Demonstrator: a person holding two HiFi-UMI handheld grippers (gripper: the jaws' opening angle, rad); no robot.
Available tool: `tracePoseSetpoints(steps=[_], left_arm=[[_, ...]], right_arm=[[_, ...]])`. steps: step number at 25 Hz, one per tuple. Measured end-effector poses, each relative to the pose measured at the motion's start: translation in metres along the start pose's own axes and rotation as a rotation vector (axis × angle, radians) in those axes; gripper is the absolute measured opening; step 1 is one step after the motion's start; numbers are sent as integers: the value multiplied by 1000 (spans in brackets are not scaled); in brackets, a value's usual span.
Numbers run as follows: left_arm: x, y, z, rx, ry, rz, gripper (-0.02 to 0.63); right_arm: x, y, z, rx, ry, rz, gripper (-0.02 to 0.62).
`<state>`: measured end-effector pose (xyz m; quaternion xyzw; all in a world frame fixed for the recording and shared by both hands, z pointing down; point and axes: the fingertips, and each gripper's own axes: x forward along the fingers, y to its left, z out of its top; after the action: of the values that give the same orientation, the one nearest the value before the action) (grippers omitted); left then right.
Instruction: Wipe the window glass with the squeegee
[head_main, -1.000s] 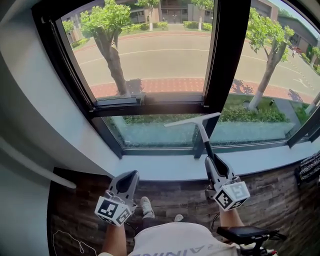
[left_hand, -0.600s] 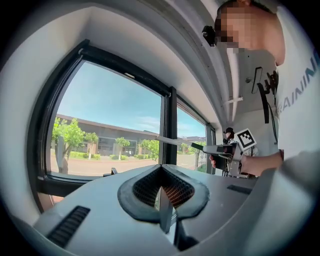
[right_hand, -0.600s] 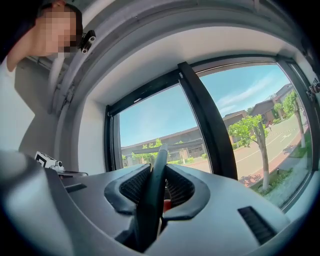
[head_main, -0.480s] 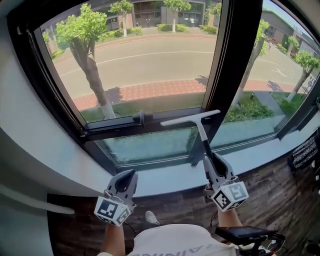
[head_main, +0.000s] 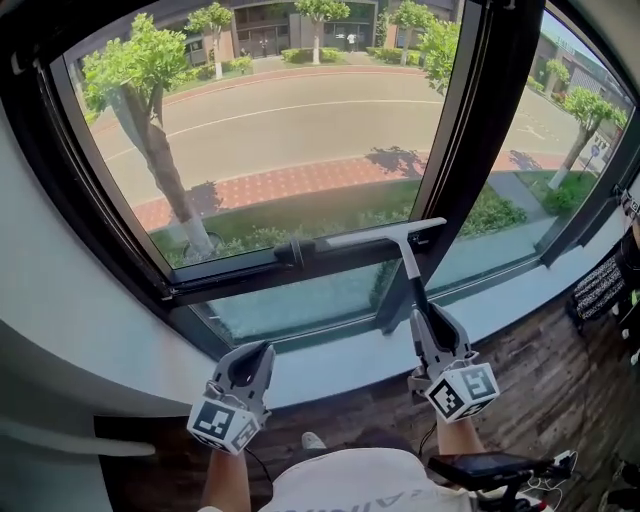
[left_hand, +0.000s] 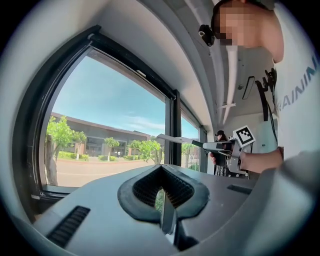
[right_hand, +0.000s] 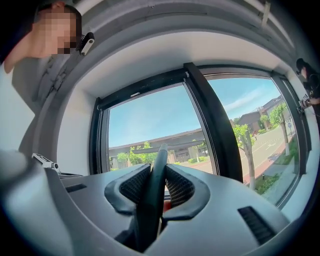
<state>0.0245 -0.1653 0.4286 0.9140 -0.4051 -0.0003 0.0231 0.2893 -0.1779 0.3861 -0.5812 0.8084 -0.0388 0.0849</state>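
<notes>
The squeegee sits at the centre of the head view, its black handle running up from the right gripper to a pale blade that lies almost level across the dark horizontal window frame. The blade's right end reaches the thick vertical mullion. Whether the blade touches the window glass cannot be told.

In the right gripper view the jaws are clamped on the squeegee handle, which rises between the ribbed pads.

The left gripper hangs at the lower left of the head view, over the pale sill and well apart from the squeegee. In the left gripper view its jaws are together with nothing between them.

Beyond the glass are a road and trees. Dark wooden floor shows at the lower right.
</notes>
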Motion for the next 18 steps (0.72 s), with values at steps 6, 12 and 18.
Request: tracePoseSetpoints(steps=[6,12,18], left_arm=[[23,6,5,4,-13,-15,17],[53,5,16,3,-11,15,17],[95,-6,21,14,-15,47,17]], right_arm=[[13,-8,2,-6,-27,9,100],[34,-35,10,0,-42,38,100],[47,-72,19,-17,-63,78,100]])
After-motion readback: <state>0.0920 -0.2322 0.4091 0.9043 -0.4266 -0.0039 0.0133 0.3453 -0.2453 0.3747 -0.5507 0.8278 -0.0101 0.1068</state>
